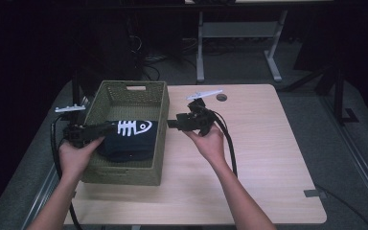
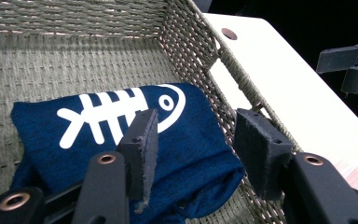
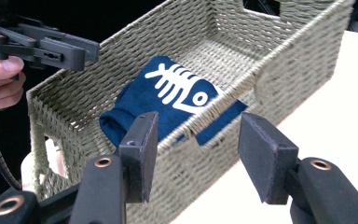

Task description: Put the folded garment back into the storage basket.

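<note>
Item: navy cloth with white fishbone print, folded, lying in my woven basket at its near end, one corner draped over the rim. My left gripper above it, jaws apart, empty. My right gripper beside the basket, jaws apart, empty

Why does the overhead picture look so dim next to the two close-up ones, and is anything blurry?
High view: dim and soft, the surroundings nearly black, the pale wooden table the brightest patch. Left gripper view: brighter, the navy folded cloth with a white fish skeleton sharp, the table edge washed out. Right gripper view: the olive woven basket evenly lit and crisp; the near jaws slightly soft.
</note>
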The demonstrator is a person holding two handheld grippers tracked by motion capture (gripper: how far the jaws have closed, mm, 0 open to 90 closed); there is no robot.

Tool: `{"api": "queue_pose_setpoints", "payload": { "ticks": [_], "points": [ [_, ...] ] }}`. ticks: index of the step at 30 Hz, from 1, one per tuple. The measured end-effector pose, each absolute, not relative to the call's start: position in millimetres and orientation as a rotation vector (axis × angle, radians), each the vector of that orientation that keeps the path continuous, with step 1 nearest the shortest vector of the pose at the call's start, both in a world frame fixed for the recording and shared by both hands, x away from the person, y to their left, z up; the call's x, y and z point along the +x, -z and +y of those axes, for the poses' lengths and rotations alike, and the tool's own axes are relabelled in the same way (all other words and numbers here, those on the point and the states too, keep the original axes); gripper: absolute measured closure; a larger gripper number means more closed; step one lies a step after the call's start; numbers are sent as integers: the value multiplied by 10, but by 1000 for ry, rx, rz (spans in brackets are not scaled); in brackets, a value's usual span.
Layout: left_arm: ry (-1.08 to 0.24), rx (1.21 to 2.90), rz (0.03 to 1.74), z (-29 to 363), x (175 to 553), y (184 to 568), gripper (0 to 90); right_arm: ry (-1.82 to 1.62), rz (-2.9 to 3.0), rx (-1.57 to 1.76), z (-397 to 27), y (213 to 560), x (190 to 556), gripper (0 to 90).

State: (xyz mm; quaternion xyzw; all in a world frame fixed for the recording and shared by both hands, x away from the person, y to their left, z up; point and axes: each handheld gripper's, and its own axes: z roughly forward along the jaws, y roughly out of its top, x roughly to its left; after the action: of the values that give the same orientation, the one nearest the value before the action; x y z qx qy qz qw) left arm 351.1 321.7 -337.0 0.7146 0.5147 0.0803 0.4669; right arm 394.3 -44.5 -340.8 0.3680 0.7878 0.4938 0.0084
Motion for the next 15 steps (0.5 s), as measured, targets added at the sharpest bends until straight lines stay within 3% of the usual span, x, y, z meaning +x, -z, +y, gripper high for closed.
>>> {"api": "queue_pose_setpoints", "payload": {
  "ticks": [15],
  "points": [
    [-190,1792,1205,2885,3515,3290,461,-1539,2410,1185,-817,3398,3892,429]
  ]
}}
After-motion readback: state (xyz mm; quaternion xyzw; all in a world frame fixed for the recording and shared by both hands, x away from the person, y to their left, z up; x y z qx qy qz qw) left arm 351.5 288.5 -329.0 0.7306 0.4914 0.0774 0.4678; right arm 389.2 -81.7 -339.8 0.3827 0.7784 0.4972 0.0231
